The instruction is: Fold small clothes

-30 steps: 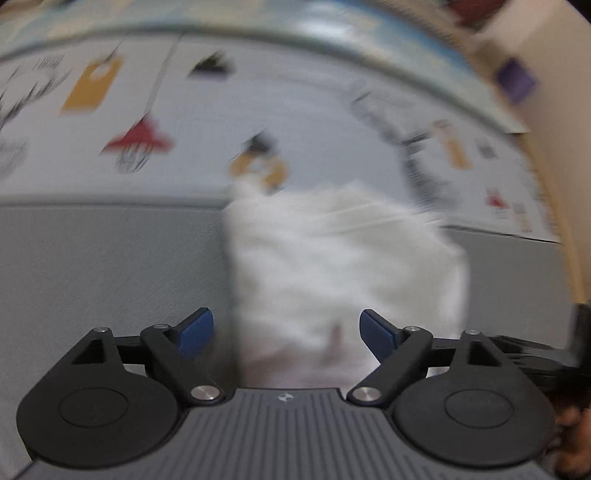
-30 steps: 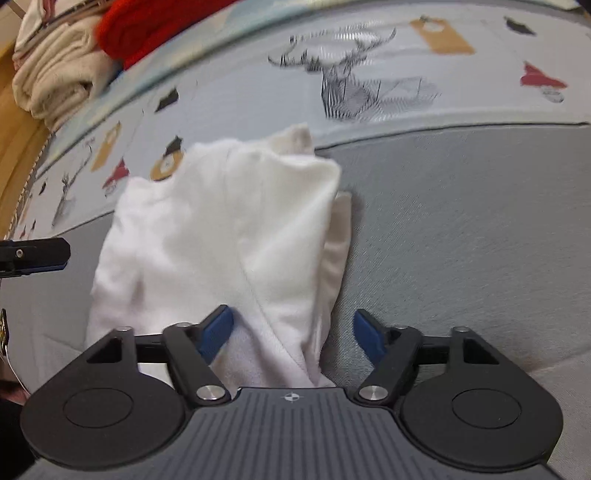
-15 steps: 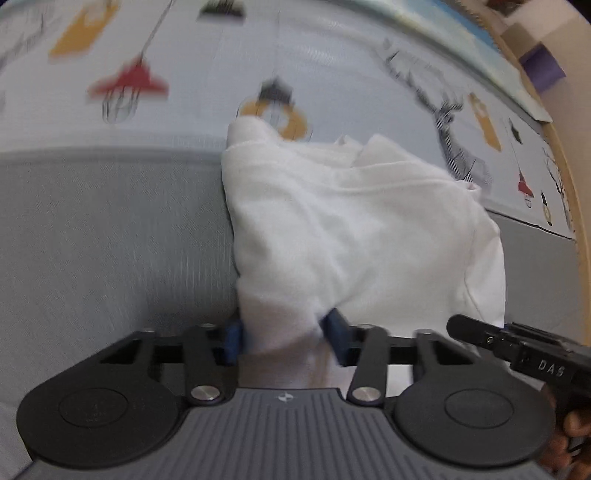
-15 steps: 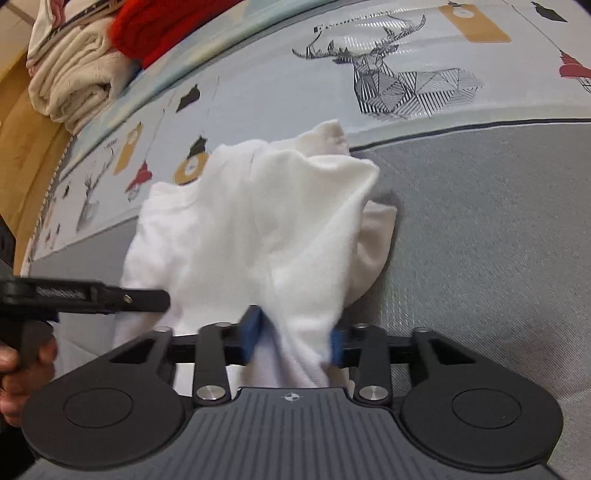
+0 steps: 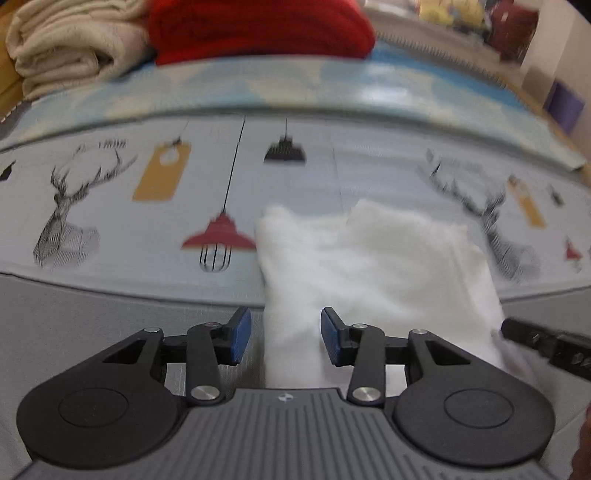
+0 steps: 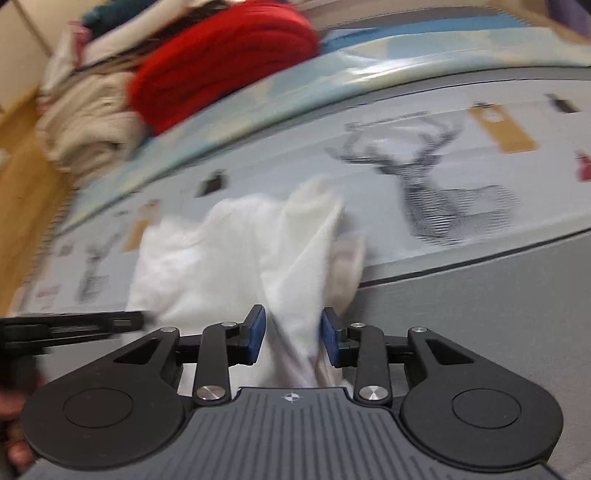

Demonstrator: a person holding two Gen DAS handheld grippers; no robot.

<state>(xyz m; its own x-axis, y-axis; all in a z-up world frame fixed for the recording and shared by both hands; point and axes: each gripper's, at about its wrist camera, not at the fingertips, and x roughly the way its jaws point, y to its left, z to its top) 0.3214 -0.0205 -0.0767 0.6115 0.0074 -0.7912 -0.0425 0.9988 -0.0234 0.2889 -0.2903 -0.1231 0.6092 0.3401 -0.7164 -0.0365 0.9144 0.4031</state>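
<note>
I'm in a home bedroom: a bed [image 5: 110,314] with a deer-and-lamp printed sheet [image 5: 332,166], folded cream blankets [image 5: 66,48] and a red knit [image 5: 258,26] stacked behind.

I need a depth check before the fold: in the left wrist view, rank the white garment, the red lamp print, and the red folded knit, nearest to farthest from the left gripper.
1. White garment, between the left gripper's fingers, running ahead and right.
2. Red lamp print, on the sheet, ahead and slightly left.
3. Red folded knit, at the far top edge.
</note>
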